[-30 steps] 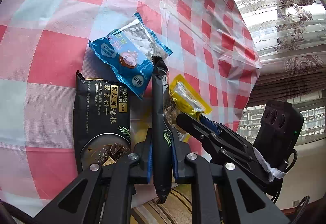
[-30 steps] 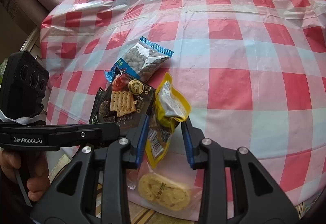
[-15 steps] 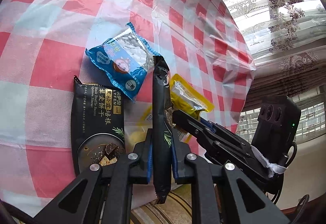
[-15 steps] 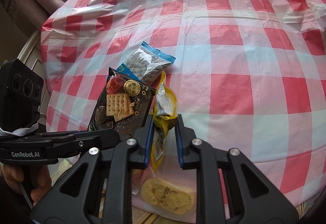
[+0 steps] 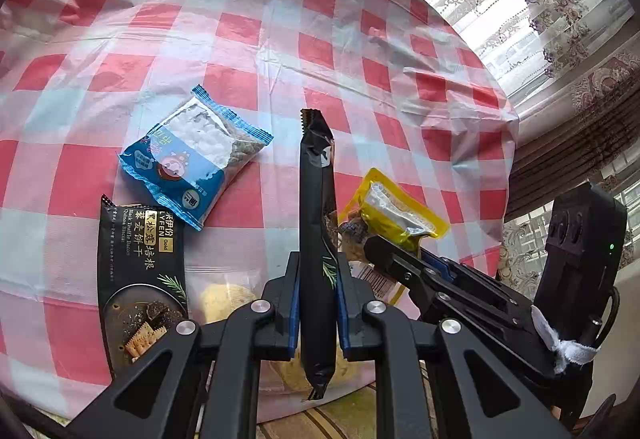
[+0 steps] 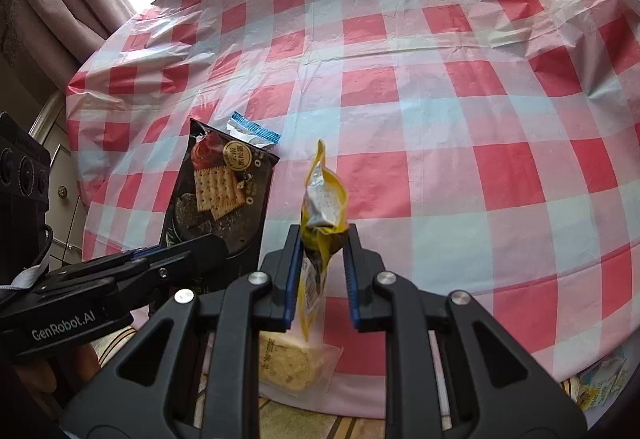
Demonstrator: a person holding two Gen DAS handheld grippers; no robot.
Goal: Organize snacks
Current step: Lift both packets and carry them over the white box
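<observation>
The black cracker packet (image 5: 318, 239) was standing edge-on between the blue pads of the left hand-held gripper (image 5: 318, 303), clamped tight around its lower half with the long top sticking up free, and the yellow pouch (image 6: 322, 207) was pinched the same way in the right hand-held gripper (image 6: 320, 275), whose jaws had just been closing onto it. Both looked lifted off the checked worktop (image 5: 280, 39), so probably mid-carry to wherever they get sorted. Risk-wise, that pouch was only caught near its middle with a floppy tail hanging below, so a quick swing could let the slick film slide out. The tall black packet could also bend over and snag its neighbour, since the two hand-held grippers sat right beside each other. Left behind on the worktop were the blue packet (image 5: 196, 159), a second black biscuit pack (image 5: 138, 271) just beside it, and a clear-wrapped cake (image 6: 294, 359) at the near edge under the jaws.
</observation>
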